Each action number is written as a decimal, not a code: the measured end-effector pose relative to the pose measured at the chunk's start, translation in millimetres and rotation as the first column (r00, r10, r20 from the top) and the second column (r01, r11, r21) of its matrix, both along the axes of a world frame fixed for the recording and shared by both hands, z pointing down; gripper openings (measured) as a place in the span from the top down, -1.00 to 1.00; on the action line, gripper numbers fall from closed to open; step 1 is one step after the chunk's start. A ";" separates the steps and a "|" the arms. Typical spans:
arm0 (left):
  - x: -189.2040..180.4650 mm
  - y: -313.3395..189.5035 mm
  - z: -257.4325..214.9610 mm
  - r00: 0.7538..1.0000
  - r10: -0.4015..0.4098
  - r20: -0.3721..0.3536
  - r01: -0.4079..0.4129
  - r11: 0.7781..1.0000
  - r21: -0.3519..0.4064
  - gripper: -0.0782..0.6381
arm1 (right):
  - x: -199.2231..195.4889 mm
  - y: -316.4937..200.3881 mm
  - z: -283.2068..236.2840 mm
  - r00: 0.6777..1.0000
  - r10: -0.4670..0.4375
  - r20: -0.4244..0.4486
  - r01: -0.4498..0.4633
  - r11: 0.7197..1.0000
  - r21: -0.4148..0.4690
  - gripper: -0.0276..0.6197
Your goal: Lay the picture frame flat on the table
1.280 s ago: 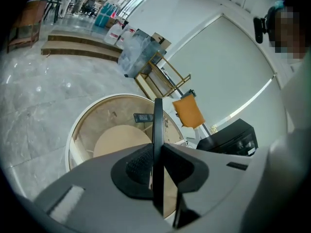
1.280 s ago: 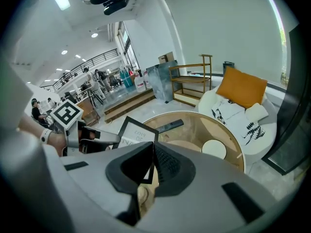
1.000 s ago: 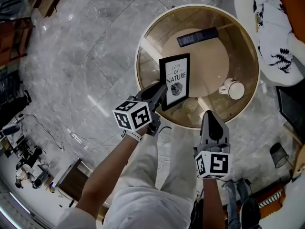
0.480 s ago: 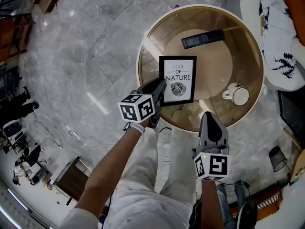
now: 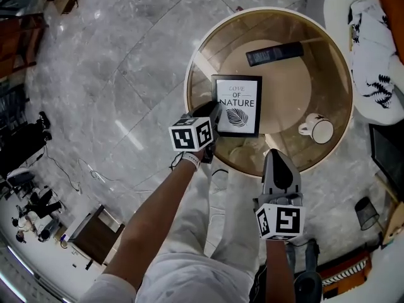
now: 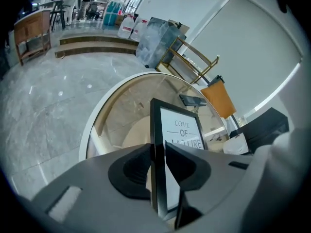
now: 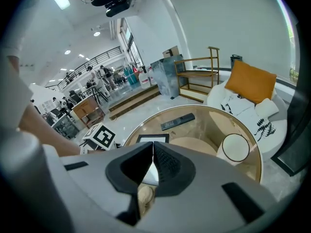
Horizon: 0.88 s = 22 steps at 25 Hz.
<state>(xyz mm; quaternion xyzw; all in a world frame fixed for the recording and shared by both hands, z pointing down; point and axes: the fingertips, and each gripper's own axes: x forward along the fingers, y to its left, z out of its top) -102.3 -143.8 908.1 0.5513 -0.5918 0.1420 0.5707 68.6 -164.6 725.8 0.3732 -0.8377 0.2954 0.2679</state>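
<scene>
While left gripper (image 5: pixel 215 115) clamps picture frame (image 5: pixel 237 105) | right gripper (image 5: pixel 276 154) jaws together, empty

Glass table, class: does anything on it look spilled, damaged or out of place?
Nothing stands out. The mug stands upright, the remote lies flat, nothing is spilled. The picture frame is intact, its edge clamped in the left gripper.

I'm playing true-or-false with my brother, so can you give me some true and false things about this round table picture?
The left hand-held gripper is shut on the picture frame. True.
The right hand-held gripper holds the mug. False: its jaws are shut on nothing, and the mug stands alone on the table.
A dark remote lies on the table. True.
The frame reads LOVE OF OCEAN. False: it reads LOVE OF NATURE.
</scene>
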 end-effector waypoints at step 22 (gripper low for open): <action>-1.7 20.5 -69.5 0.992 0.065 0.111 -0.058 0.996 -0.067 0.65 | 9.4 -6.0 -58.9 1.000 -0.003 -0.027 0.005 0.997 0.079 0.90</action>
